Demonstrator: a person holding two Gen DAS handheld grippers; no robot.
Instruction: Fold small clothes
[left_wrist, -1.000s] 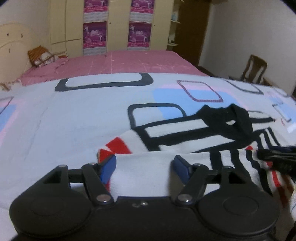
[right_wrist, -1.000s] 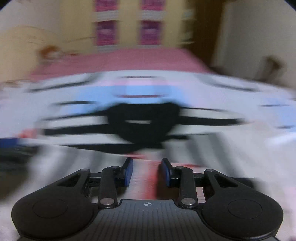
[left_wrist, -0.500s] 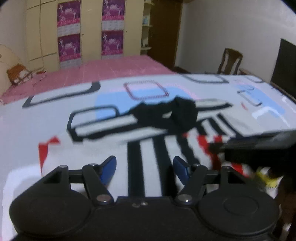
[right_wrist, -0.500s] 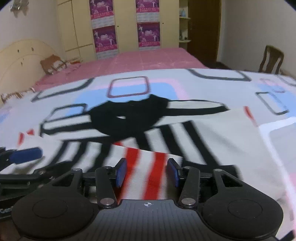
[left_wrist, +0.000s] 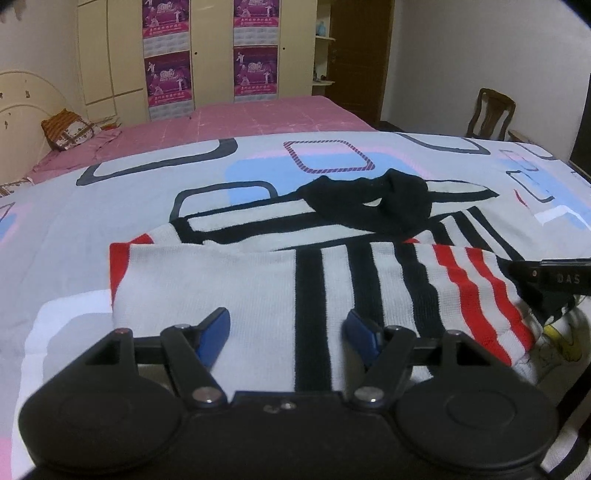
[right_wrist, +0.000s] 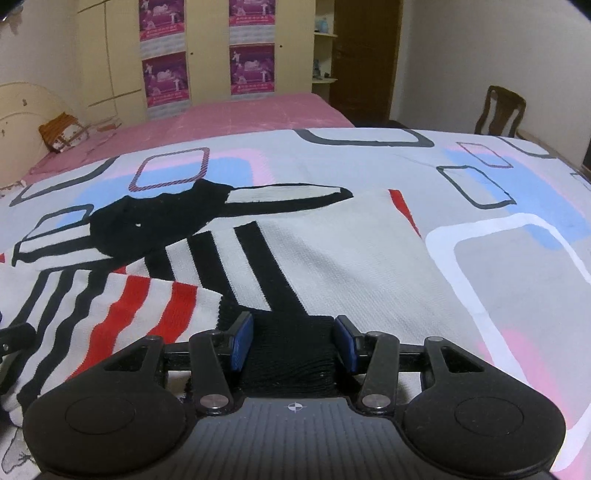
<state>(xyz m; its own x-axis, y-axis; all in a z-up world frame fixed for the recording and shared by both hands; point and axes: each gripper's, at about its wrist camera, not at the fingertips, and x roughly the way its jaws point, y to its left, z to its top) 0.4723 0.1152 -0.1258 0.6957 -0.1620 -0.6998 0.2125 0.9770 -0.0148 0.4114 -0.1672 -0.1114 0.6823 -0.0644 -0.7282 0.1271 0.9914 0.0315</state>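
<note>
We have the sweater (left_wrist: 332, 280) on the bed (left_wrist: 110, 206) with one side folded in; left hand-held gripper (left_wrist: 286, 332) and right hand-held gripper (right_wrist: 291, 341) both gape, unclamped, over its near edge; further folds remain

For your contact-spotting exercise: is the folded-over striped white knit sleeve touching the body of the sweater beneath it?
Touching. The left wrist view shows the folded red-and-black striped white knit sleeve lying flat on the sweater body, no gap visible along the overlap.
</note>
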